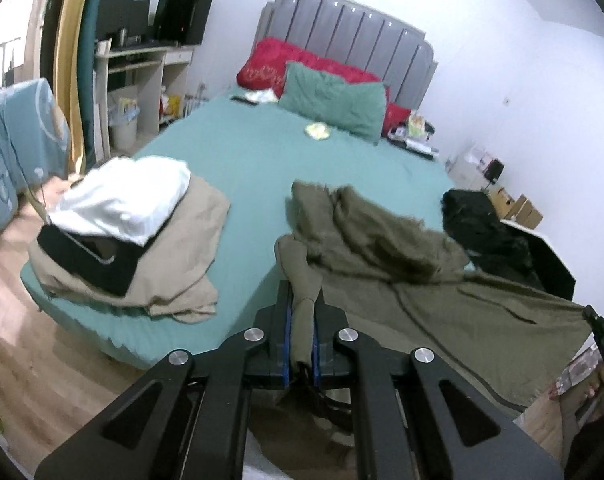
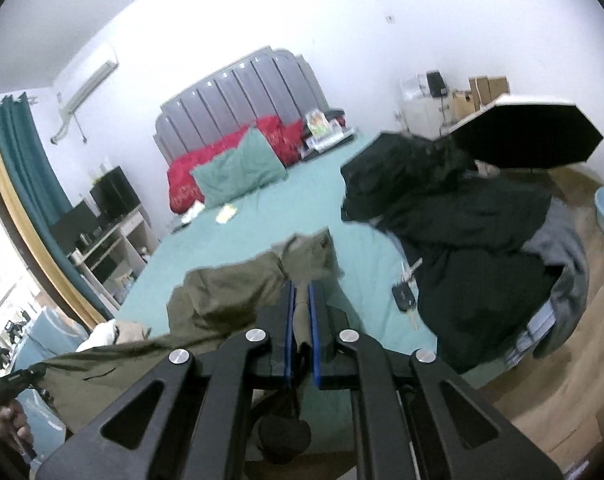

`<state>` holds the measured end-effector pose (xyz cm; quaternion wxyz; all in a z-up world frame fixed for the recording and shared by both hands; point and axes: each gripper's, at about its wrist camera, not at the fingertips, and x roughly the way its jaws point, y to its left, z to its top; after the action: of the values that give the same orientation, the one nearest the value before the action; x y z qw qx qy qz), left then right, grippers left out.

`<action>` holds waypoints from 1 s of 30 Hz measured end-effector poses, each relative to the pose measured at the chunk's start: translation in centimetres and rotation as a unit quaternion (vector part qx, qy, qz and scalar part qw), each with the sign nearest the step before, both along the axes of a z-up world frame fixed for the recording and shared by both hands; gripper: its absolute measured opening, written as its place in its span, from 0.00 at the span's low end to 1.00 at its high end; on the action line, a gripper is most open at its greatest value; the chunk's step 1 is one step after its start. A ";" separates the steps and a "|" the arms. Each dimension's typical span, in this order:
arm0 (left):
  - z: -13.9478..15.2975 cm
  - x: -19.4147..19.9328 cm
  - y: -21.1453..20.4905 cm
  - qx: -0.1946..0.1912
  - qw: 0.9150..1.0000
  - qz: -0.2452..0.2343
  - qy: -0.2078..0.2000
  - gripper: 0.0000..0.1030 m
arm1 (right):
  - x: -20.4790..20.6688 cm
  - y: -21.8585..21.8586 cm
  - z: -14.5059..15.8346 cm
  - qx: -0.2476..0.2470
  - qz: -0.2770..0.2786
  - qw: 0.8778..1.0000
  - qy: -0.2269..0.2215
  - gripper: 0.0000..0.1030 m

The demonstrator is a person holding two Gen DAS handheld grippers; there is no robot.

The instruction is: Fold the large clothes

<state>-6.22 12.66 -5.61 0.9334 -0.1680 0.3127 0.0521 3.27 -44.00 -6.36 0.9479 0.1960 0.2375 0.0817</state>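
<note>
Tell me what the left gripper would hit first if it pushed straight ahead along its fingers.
Probably the bunched olive garment that the left gripper is shut on, piled right ahead on the green bed. Depth is hard to judge.

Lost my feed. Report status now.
Both tongs, left and right, shut on olive garment. Garment partly on bed. Black coat close beside it.

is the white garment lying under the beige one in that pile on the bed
No, the white garment lies on top of the pile, with the beige garment spread beneath it.
</note>
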 end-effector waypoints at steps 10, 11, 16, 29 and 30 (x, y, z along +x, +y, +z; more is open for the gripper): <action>4.7 -3.9 0.4 0.003 1.000 0.004 -0.031 0.07 | -4.2 -1.8 4.0 -0.003 -0.013 0.999 -0.042 0.07; 5.1 -4.2 0.3 0.002 0.999 0.003 -0.033 0.07 | -4.6 -1.9 4.2 -0.005 -0.013 0.999 -0.043 0.07; 5.9 -3.6 0.1 0.001 0.999 0.002 -0.042 0.07 | -4.8 -2.4 4.9 -0.015 -0.024 0.998 -0.051 0.07; 3.8 8.5 1.4 -0.012 0.999 0.032 -0.026 0.08 | 7.7 -3.9 2.8 0.012 -0.034 0.998 -0.043 0.07; 3.4 9.6 1.6 -0.013 0.999 0.034 -0.024 0.08 | 8.9 -3.8 2.6 0.012 -0.032 0.999 -0.041 0.07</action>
<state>3.40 14.22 -2.19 0.9360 -0.1919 0.2852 0.0762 12.21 -47.80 -3.77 0.9565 0.2115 0.1910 0.0619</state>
